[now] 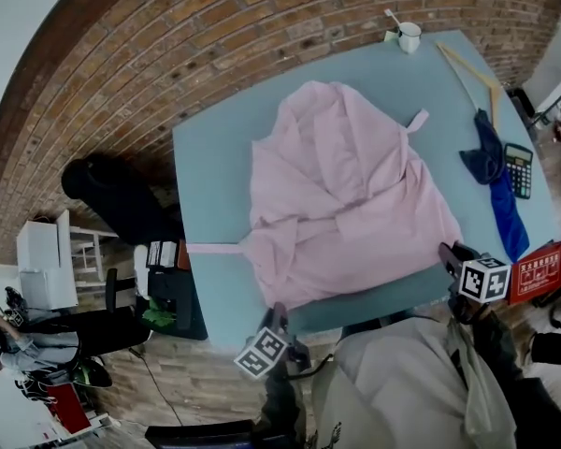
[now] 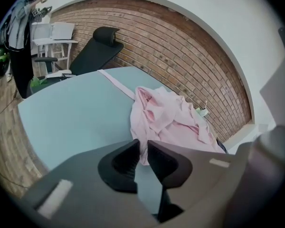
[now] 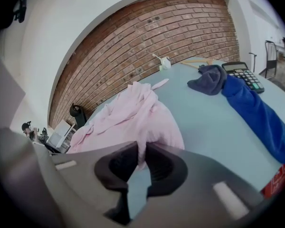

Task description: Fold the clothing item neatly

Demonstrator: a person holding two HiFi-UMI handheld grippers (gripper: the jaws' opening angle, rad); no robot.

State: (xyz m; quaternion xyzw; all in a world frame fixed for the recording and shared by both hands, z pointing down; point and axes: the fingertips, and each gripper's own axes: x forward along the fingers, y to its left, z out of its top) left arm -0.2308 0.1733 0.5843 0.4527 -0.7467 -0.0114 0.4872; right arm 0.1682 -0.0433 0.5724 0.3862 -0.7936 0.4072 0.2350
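Nearest the person, the left claw (image 2: pixel 143 144) and the right claw (image 3: pixel 141 148) are each closed to a narrow slit, with pink fabric pinched between the pads. They sit well apart on the near hem of the pink garment (image 1: pixel 346 195), one towards each near corner. That spacing looks chosen so the edge comes up level and taut rather than bunching when it is carried over. The garment itself lies rumpled across the middle of the bench (image 1: pixel 215 185), its sash (image 1: pixel 210 247) trailing off towards the left edge, so it probably needs tucking in before any fold looks tidy. Further right, a blue cloth (image 1: pixel 500 185) and a calculator (image 1: pixel 518 169) lie clear of it, and a wooden hanger (image 1: pixel 467 68) and a cup (image 1: pixel 409 37) sit at the far edge, leaving room to fold
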